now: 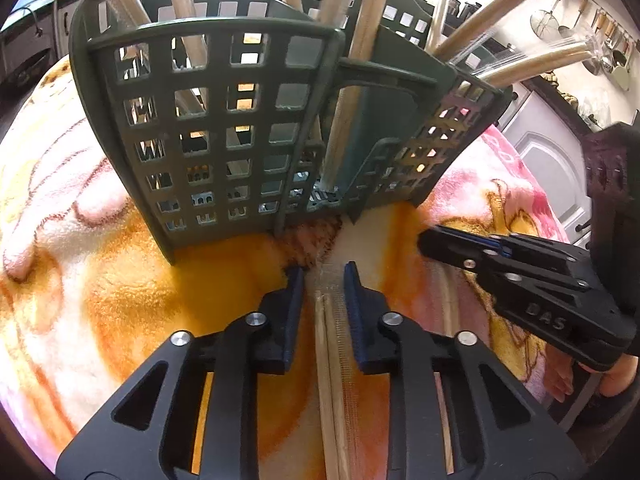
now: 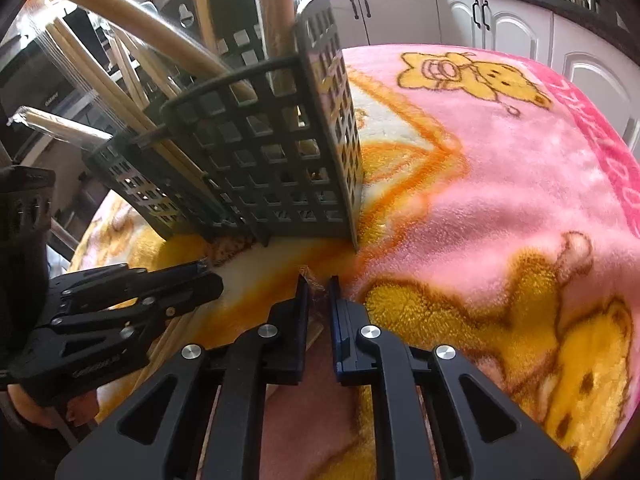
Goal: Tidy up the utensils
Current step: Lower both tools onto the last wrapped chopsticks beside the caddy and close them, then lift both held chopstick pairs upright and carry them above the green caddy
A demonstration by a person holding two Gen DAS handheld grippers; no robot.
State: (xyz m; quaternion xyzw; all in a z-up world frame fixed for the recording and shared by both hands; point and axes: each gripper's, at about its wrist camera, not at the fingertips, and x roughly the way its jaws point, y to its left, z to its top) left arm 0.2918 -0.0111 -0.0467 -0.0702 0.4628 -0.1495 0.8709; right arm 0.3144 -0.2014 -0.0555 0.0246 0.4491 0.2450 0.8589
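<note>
A dark green perforated utensil holder (image 1: 208,128) stands on the blanket with several plastic-wrapped wooden utensils (image 1: 368,36) sticking out. It also shows in the right wrist view (image 2: 264,168). My left gripper (image 1: 323,276) is open, its jaws on either side of a wrapped chopstick pair (image 1: 330,360) lying on the blanket. My right gripper (image 2: 317,282) has its jaws close around the end of a wrapped wooden utensil (image 2: 314,330) on the blanket. Each gripper shows in the other's view: the right one (image 1: 520,280) and the left one (image 2: 132,300).
A pink and orange cartoon blanket (image 2: 480,184) covers the table. White kitchen cabinets (image 2: 500,20) stand behind. Utensils hang on a wall rail (image 1: 600,36) at the far right. Another wooden stick (image 1: 450,304) lies under the right gripper.
</note>
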